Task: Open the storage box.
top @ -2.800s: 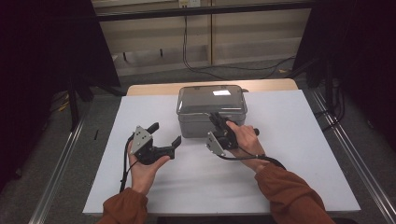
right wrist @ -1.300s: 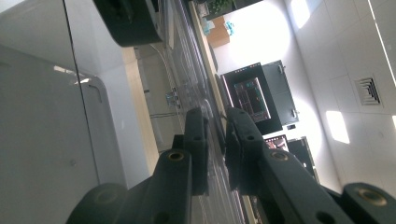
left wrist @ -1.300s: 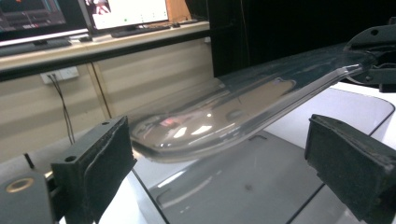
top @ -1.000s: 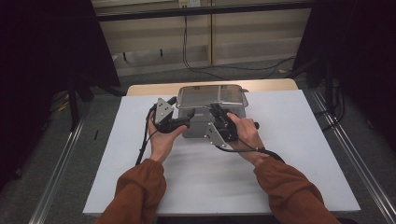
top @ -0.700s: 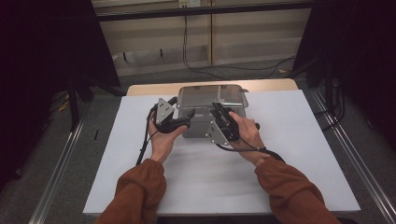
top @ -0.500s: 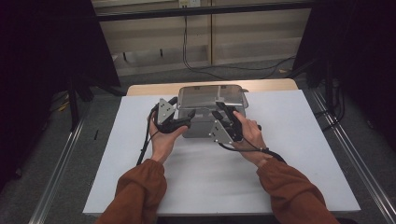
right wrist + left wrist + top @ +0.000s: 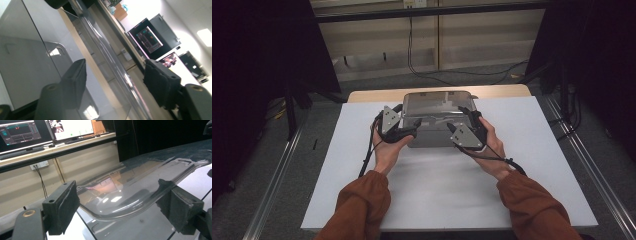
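The left gripper [image 7: 408, 131] is at the front left corner of the grey case [image 7: 432, 136]. In the left gripper view its two black jaws stand on either side of the raised edge of the clear lid [image 7: 130, 192]; the right pad seems to touch the lid's rim, while the left pad stands just beside it with a small gap, so I cannot tell if it really pinches the lid. The right gripper [image 7: 472, 120] is at the front right corner of the same case. Its jaws have just been opening, and in the right gripper view they stand spread, with the clear lid's edge [image 7: 100, 47] running between them and not touched by either pad.

The case stands at the far middle of the white table top [image 7: 362, 190], and its clear lid is tilted up at the front, over the grey body. Both forearms in rust-coloured sleeves [image 7: 362, 205] come in from the near edge. Behind the table, monitors [image 7: 20, 132] stand on a wooden shelf.
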`<action>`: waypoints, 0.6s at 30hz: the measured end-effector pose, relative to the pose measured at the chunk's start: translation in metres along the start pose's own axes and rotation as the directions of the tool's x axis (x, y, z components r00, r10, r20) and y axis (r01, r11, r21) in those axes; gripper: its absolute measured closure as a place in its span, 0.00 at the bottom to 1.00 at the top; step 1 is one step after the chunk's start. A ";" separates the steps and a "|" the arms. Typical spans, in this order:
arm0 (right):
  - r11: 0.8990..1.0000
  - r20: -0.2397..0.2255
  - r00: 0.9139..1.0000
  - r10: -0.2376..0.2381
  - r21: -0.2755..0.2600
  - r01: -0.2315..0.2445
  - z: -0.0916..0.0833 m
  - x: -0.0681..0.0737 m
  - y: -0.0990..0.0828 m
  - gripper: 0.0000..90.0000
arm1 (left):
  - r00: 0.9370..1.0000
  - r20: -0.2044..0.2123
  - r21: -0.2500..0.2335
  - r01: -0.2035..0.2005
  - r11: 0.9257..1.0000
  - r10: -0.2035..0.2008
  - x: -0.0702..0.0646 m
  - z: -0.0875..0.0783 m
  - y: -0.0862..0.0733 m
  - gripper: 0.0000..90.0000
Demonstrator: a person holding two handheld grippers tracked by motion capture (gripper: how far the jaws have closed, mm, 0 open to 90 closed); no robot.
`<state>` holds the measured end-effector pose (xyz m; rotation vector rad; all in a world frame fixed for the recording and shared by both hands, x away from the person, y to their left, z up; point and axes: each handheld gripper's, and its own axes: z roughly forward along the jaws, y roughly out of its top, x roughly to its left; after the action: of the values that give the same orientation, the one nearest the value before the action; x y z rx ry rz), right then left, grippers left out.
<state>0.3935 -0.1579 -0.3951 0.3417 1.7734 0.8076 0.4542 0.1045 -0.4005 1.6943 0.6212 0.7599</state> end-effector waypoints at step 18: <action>0.948 -0.076 0.946 0.316 0.054 -0.313 -0.003 -0.025 -0.033 0.09 | 1.000 -0.001 0.001 0.013 1.000 -0.013 0.002 0.002 -0.001 0.21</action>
<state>0.4050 -0.1979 -0.3987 0.6390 1.8408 1.0237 0.4566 0.1052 -0.4018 1.6895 0.6324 0.7515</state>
